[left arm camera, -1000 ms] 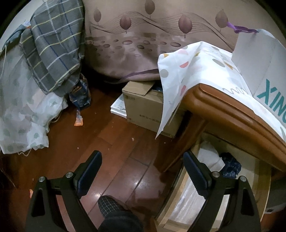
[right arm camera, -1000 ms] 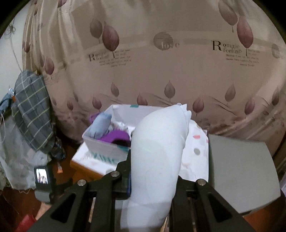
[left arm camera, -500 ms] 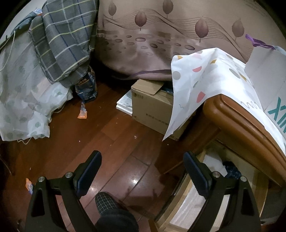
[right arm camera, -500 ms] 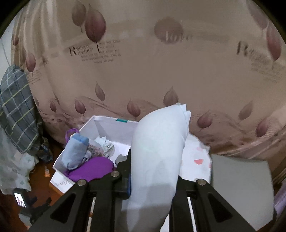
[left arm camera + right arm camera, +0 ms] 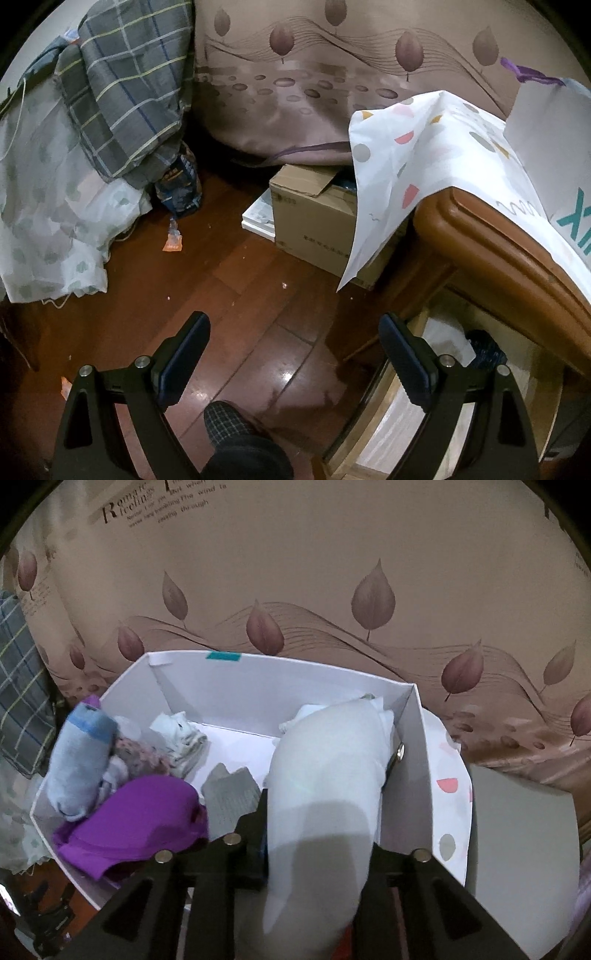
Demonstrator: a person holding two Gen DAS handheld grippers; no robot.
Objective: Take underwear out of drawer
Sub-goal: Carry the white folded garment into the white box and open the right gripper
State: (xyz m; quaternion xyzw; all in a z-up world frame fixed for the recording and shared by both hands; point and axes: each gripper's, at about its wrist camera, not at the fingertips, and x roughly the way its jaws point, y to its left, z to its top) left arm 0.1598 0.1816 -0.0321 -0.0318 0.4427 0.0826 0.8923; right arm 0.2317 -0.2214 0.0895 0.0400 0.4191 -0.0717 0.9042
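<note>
A leaf-printed curtain [image 5: 295, 572] fills the background. Below it is a dark wood floor [image 5: 221, 295], with a cardboard carton [image 5: 314, 218] beside the table [image 5: 491, 243], which is draped with a spotted cloth [image 5: 424, 147]. On the table stands a white box [image 5: 413, 775]; beside it lies a grey pad [image 5: 517, 849]. Under the table's edge the drawer [image 5: 417, 398] stands pulled out, with a white item and a dark blue one inside.

In the box lie a purple garment [image 5: 133, 819], a light-blue roll [image 5: 77, 760], a grey piece [image 5: 229, 794] and small patterned pieces.

The right gripper [image 5: 321, 830] reaches into the box with a white roll of underwear [image 5: 325, 775] between its fingers; they are opening, and the roll sits against the box's right wall with its tip on the floor of the box.

The left gripper [image 5: 295, 343] hovers over the floor beside the drawer, its fingers spread wide with nothing between them.
</note>
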